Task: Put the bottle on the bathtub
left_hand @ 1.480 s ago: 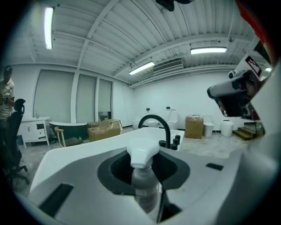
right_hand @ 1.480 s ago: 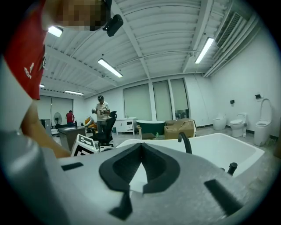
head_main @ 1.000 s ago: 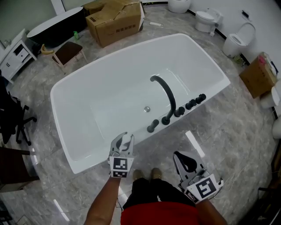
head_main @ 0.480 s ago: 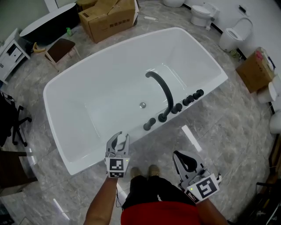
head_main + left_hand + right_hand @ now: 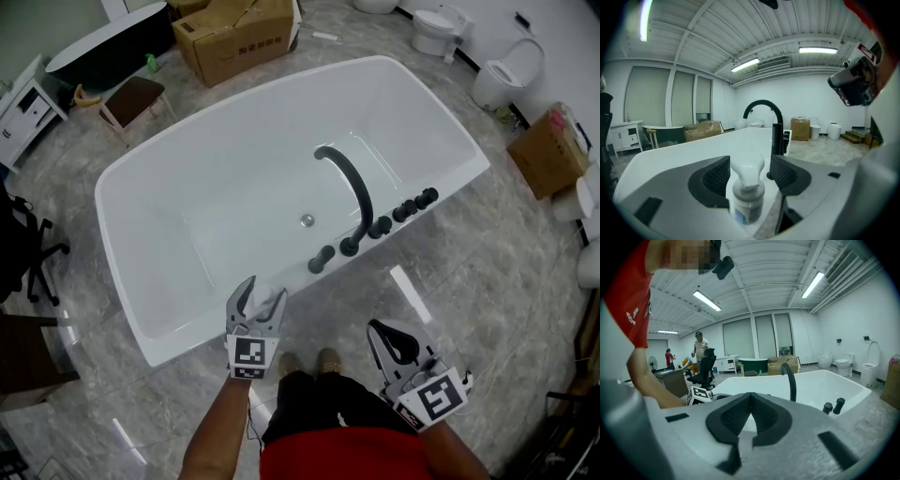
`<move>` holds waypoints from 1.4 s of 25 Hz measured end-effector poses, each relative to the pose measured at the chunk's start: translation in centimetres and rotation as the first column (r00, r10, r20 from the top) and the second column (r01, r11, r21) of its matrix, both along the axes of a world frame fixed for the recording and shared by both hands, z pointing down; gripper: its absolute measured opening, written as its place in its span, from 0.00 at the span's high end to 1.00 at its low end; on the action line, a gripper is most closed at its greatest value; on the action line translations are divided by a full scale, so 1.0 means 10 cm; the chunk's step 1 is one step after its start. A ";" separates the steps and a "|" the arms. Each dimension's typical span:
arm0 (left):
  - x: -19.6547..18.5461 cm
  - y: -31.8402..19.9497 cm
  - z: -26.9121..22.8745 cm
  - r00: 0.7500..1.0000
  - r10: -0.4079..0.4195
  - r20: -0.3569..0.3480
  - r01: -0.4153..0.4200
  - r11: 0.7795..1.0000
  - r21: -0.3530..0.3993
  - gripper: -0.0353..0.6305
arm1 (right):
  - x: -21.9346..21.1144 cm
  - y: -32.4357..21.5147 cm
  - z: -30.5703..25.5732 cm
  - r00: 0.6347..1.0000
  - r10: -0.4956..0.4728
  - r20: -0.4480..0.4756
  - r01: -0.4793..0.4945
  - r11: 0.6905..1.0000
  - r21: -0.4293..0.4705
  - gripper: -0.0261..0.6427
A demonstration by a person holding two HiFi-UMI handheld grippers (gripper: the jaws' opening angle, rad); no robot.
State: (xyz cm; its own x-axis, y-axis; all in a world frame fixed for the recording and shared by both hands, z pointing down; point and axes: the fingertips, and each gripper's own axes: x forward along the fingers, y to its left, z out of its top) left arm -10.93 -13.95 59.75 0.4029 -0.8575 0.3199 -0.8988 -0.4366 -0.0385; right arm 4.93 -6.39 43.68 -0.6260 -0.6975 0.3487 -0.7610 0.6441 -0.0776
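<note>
A white pump bottle [image 5: 747, 197] stands upright between the jaws of my left gripper [image 5: 749, 171], which is shut on the bottle. In the head view the left gripper [image 5: 262, 292] holds the bottle [image 5: 272, 301] at the near rim of the white bathtub [image 5: 197, 319]. I cannot tell whether the bottle touches the rim. A black arched faucet [image 5: 352, 199] and black knobs [image 5: 405, 211] sit on the same rim to the right. My right gripper [image 5: 378, 328] hangs shut and empty over the floor. In its own view the right gripper [image 5: 750, 397] shows both pads pressed together.
A cardboard box [image 5: 234, 33], a small stool [image 5: 131, 98] and a dark tub [image 5: 108, 52] stand beyond the bathtub. Toilets [image 5: 497, 80] and another box [image 5: 548, 150] line the right side. An office chair [image 5: 23, 253] is at the left. The person's feet [image 5: 309, 361] stand on grey marble floor.
The left gripper with the bottle dipped back slightly, then returned to the near rim. The head view shifted a little. The right gripper stayed where it was.
</note>
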 end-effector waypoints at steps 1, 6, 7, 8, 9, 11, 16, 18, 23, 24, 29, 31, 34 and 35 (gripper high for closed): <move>-0.02 0.00 -0.04 1.000 -0.009 0.001 0.009 1.000 0.010 0.57 | -0.01 0.00 0.00 1.000 -0.004 0.002 0.004 1.000 0.000 0.95; -0.08 0.02 -0.40 0.999 -0.035 -0.011 0.036 0.996 0.087 0.55 | -0.04 -0.01 -0.04 0.999 -0.027 0.020 0.027 1.000 0.008 0.95; -0.07 0.04 -0.51 0.999 -0.035 -0.018 0.036 0.994 0.102 0.55 | -0.05 -0.02 -0.05 0.999 -0.032 0.026 0.031 0.999 0.012 0.95; -0.06 0.06 -0.65 0.999 -0.032 -0.027 0.035 0.993 0.113 0.55 | -0.06 -0.02 -0.07 0.999 -0.037 0.033 0.036 0.999 0.017 0.95; -0.03 0.08 -0.81 0.999 -0.028 -0.039 0.032 0.992 0.121 0.55 | -0.07 -0.02 -0.09 0.998 -0.043 0.041 0.042 0.999 0.022 0.95; 0.04 0.17 -1.08 0.998 -0.013 -0.054 0.021 0.990 0.141 0.55 | -0.09 -0.03 -0.14 0.997 -0.056 0.058 0.054 0.998 0.034 0.95; 0.22 0.47 -1.60 0.995 0.024 -0.093 -0.007 0.985 0.174 0.55 | -0.15 -0.02 -0.29 0.991 -0.090 0.104 0.084 0.994 0.064 0.95; 0.31 0.59 -1.76 0.993 0.039 -0.115 -0.019 0.985 0.171 0.56 | -0.16 -0.02 -0.38 0.988 -0.099 0.122 0.089 0.993 0.082 0.95; 0.52 0.83 -2.07 0.987 0.062 -0.148 -0.037 0.986 0.164 0.70 | -0.18 0.05 -0.57 0.977 -0.131 0.169 0.112 0.987 0.117 0.95; 0.56 0.87 -2.10 0.987 0.063 -0.147 -0.038 0.986 0.165 0.74 | -0.18 0.07 -0.60 0.975 -0.136 0.174 0.116 0.986 0.123 0.95; 0.66 0.97 -2.29 0.989 0.046 -0.144 -0.022 0.986 0.165 0.90 | -0.12 0.12 -0.70 0.968 -0.142 0.207 0.114 0.983 0.143 0.95; 0.66 0.97 -2.37 0.989 0.039 -0.144 -0.014 0.986 0.167 0.92 | -0.11 0.14 -0.76 0.965 -0.149 0.217 0.118 0.981 0.152 0.95; 0.66 0.97 -2.49 0.989 0.033 -0.143 -0.006 0.983 0.181 0.93 | -0.10 0.17 -0.82 0.959 -0.163 0.231 0.126 0.978 0.165 0.95; 0.66 0.96 -2.52 0.989 0.028 -0.143 0.000 0.982 0.190 0.93 | -0.10 0.18 -0.83 0.958 -0.165 0.232 0.127 0.977 0.170 0.95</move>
